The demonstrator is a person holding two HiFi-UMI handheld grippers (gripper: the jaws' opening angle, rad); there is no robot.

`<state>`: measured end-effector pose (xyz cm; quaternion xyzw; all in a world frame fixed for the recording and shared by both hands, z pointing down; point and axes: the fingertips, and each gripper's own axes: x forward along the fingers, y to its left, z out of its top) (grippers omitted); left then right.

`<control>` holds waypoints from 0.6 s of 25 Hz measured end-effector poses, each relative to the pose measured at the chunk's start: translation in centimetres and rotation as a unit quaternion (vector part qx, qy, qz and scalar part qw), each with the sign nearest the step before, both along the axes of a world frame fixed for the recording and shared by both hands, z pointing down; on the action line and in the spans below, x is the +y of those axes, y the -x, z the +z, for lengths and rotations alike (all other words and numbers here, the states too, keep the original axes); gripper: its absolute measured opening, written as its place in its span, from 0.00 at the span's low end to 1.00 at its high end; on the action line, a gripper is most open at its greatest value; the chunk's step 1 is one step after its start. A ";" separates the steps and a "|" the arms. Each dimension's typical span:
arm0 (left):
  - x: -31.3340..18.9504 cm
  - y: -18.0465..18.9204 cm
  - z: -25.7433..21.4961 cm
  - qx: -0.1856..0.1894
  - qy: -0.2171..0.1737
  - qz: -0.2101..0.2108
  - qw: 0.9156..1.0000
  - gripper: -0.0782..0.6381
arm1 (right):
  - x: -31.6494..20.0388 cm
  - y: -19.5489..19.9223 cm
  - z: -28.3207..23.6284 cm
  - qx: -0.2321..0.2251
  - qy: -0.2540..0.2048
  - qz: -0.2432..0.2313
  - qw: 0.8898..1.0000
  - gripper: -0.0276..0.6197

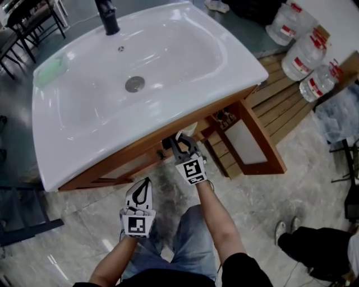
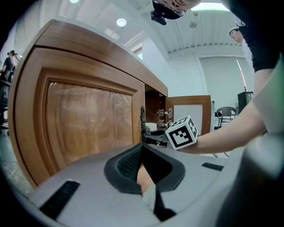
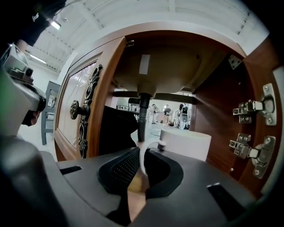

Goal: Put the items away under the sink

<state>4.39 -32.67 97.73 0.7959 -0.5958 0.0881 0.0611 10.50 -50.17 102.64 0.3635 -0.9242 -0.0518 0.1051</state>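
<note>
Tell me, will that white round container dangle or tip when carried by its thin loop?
It probably swings: the jaws of the right gripper pinch only the thin white loop, which looks bendy. The container is wide and squat, so it likely sits steady once set down.

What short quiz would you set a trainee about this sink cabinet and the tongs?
1. True or false: the cabinet door on the right stands open.
2. The right tongs are: A open and empty; B shut on a thin white loop; C shut on a spoon.
3. What colour is the faucet?
Key: 1 true; 2 B; 3 black.
</note>
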 end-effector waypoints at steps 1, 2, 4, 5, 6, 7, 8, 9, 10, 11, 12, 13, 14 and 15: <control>0.1 0.0 0.0 -0.001 0.003 0.002 1.000 0.12 | 0.1 -0.3 0.0 -0.002 0.003 0.005 1.000 0.11; 0.1 -0.1 -0.1 -0.003 0.005 0.004 1.000 0.12 | 0.4 -0.6 0.0 -0.006 0.009 0.011 1.000 0.13; 0.3 -0.2 -0.7 -0.004 0.008 0.008 1.000 0.12 | 1.1 -1.5 0.0 -0.014 0.026 0.026 0.999 0.16; 0.4 -0.4 -1.2 -0.003 0.011 0.011 1.000 0.12 | 1.7 -2.0 -0.1 -0.016 0.035 0.033 0.999 0.16; 0.6 -0.5 -1.9 -0.003 0.014 0.016 1.000 0.12 | 2.3 -2.6 -0.2 -0.017 0.045 0.040 0.998 0.16; 0.9 -0.7 -2.6 -0.006 0.019 0.021 1.000 0.12 | 3.2 -3.3 -0.3 -0.015 0.055 0.047 0.997 0.16; 1.3 -1.0 -3.5 -0.010 0.027 0.027 0.999 0.12 | 4.1 -4.1 -0.6 -0.013 0.066 0.053 0.996 0.14; 1.8 -1.2 -4.5 -0.012 0.035 0.032 0.999 0.12 | 5.2 -4.9 -1.0 -0.011 0.079 0.060 0.995 0.10; 2.2 -1.6 -5.7 -0.012 0.043 0.037 0.998 0.12 | 6.4 -5.7 -1.7 -0.012 0.093 0.068 0.993 0.08; 2.7 -2.0 -7.2 -0.011 0.050 0.042 0.998 0.12 | 7.6 -6.5 -2.6 -0.015 0.107 0.076 0.991 0.06; 3.1 -2.4 -8.9 -0.007 0.055 0.046 0.997 0.12 | 8.9 -7.2 -3.9 -0.019 0.121 0.084 0.989 0.06; 3.6 -2.7 -10.8 -0.002 0.060 0.049 0.997 0.12 | 10.3 -7.9 -5.6 -0.022 0.134 0.092 0.986 0.06; 4.1 -3.0 -12.8 0.004 0.063 0.052 0.997 0.12 | 11.7 -8.6 -7.6 -0.025 0.144 0.098 0.984 0.06; 4.7 -3.2 -15.0 0.009 0.067 0.053 0.996 0.12 | 13.1 -9.1 -9.8 -0.025 0.150 0.102 0.983 0.06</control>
